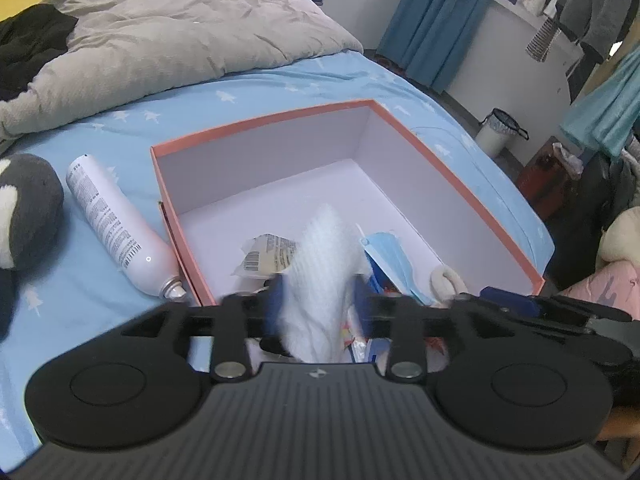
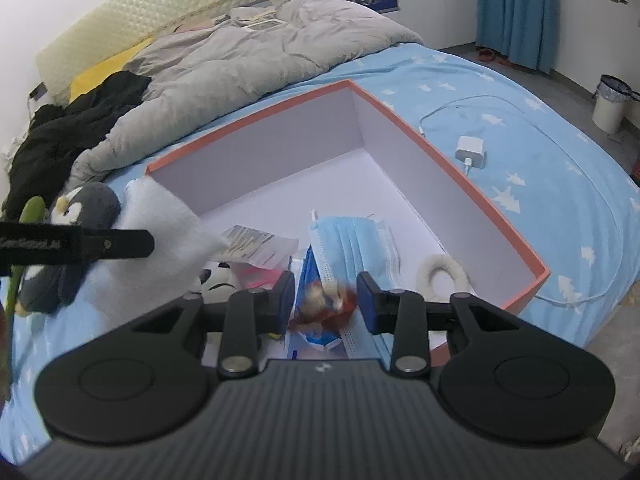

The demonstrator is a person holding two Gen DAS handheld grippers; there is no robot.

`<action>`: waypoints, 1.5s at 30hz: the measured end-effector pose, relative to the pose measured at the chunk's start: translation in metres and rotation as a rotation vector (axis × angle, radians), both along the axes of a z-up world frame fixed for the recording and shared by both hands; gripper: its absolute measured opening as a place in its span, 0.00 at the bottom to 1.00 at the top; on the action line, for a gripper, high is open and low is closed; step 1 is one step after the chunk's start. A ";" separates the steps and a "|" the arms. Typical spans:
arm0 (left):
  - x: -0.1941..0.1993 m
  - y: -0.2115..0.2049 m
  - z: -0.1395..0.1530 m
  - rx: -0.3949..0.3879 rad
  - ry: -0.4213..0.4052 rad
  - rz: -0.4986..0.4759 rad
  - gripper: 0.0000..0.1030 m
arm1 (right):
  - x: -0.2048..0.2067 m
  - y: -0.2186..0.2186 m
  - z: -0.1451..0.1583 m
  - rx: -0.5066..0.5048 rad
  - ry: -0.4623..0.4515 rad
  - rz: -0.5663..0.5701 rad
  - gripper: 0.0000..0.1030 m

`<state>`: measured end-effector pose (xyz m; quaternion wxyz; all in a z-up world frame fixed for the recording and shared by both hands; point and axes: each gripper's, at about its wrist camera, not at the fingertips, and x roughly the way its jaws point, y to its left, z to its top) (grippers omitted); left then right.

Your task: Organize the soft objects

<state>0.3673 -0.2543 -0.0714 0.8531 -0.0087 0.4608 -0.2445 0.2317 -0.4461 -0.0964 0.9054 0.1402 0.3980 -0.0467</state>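
You are working over a bed (image 2: 540, 184) covered with a light blue sheet printed with small white trees. A rumpled grey duvet (image 2: 248, 64) is heaped toward the padded headboard (image 2: 168, 4), with black clothing (image 2: 68, 128) and a yellow pillow (image 2: 108, 68) beside it. An open box (image 1: 460, 184), orange outside and white inside, sits on the sheet. In its near end lie a blue face mask (image 2: 352, 240), a crumpled printed packet (image 2: 256, 244) and a white fabric ring (image 2: 442, 272). To the left of the box a white spray can (image 1: 116, 224) lies on its side, and past it a grey and white penguin toy (image 2: 84, 208). On the other side a white charger (image 2: 472, 152) and its cable rest on the sheet. Blue curtains (image 2: 516, 8) hang at the far wall, and a white bin (image 2: 610, 100) stands on the grey floor.

Your left gripper (image 1: 320, 300) is over the near end of the box with a white fluffy cloth (image 1: 324, 264) between its blue pads; the blur hides whether the pads press on it. Your right gripper (image 2: 326, 300) sits part open over the same end, with a blurred red-brown and white item (image 2: 328, 304) between its pads; I cannot tell whether it is gripped.
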 end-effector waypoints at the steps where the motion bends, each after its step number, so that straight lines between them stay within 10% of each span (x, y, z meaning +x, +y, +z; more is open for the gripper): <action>1: -0.001 0.000 0.003 0.008 -0.005 0.004 0.56 | 0.001 -0.001 0.001 0.010 -0.002 -0.007 0.41; 23: -0.118 0.061 0.131 -0.083 -0.299 -0.038 0.59 | -0.084 0.035 0.112 -0.064 -0.267 0.002 0.41; 45: -0.215 0.096 0.135 -0.142 -0.334 -0.041 0.59 | -0.166 0.068 0.115 -0.110 -0.363 0.006 0.42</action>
